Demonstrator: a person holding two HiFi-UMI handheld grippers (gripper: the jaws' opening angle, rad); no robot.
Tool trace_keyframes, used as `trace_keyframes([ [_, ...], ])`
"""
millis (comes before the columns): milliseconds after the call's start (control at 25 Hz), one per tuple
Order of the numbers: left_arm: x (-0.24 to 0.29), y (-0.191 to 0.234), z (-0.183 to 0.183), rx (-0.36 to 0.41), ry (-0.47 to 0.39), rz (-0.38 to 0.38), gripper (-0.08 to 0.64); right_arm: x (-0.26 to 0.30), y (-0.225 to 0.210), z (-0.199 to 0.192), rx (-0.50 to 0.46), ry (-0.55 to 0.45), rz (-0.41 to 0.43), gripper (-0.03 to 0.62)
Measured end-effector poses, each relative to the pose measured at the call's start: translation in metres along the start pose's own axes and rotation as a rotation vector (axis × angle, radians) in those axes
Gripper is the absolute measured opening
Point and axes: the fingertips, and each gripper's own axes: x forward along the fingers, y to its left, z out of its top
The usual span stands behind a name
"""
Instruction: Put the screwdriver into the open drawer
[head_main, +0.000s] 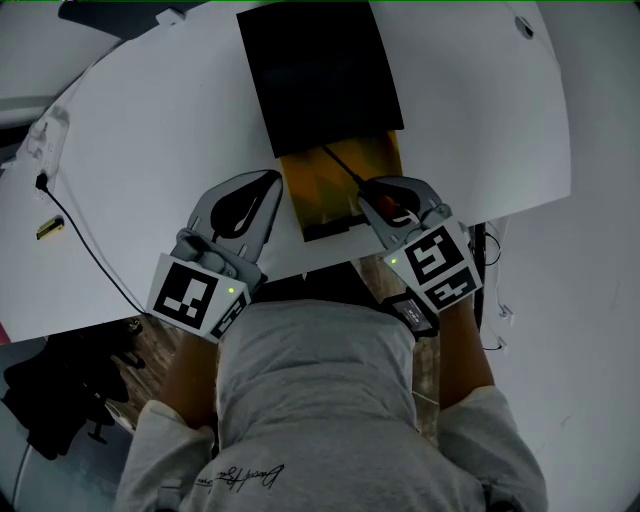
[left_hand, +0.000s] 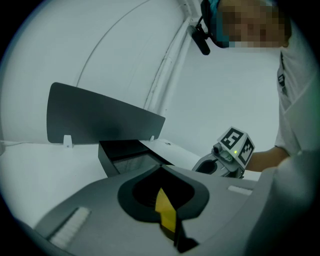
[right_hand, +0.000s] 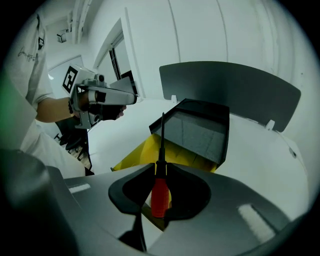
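Quick rundown of where you're at. Your right claw (head_main: 376, 190) is pinching the screwdriver (right_hand: 159, 192) by its red handle. The jaws are snug on both sides of it, and the black shaft sticks straight out ahead of the claw. From the head view the shaft runs forward and a bit toward your left, over the yellow open drawer (head_main: 310, 195). Its tip ends close to the front of the black cabinet (head_main: 320, 75) that the drawer slides out of. So the screwdriver is in your grip above the drawer, not lying in it. The drawer sits right under and ahead of that claw, and the claw is tipped downward toward it.

Your left claw (head_main: 272, 180) has its jaws pressed together with nothing between them. In the left gripper view a strip of yellow shows through the window behind the tips. The drawer's left side is just to the right of this claw, but I can't tell if they're actually touching. The cabinet is ahead of it and slightly to the right. Across the drawer from it is your right claw, so the two sit either side of the pulled-out tray.

Everything is on the white desk (head_main: 150, 150). A thin black cable (head_main: 90, 250) trails across the desk well off to the left of your left claw.
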Motion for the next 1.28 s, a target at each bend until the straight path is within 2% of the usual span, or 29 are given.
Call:
trace_keyframes([
  [800, 0.001, 0.009, -0.016, -0.04, 0.01, 0.028, 0.0, 0.043, 0.002, -0.038, -0.215, 0.238, 0.016, 0.092],
  [1280, 0.002, 0.016, -0.022, -0.055, 0.018, 0.035, 0.0, 0.062, -0.004, -0.045, -0.275, 0.308, 0.019, 0.092],
])
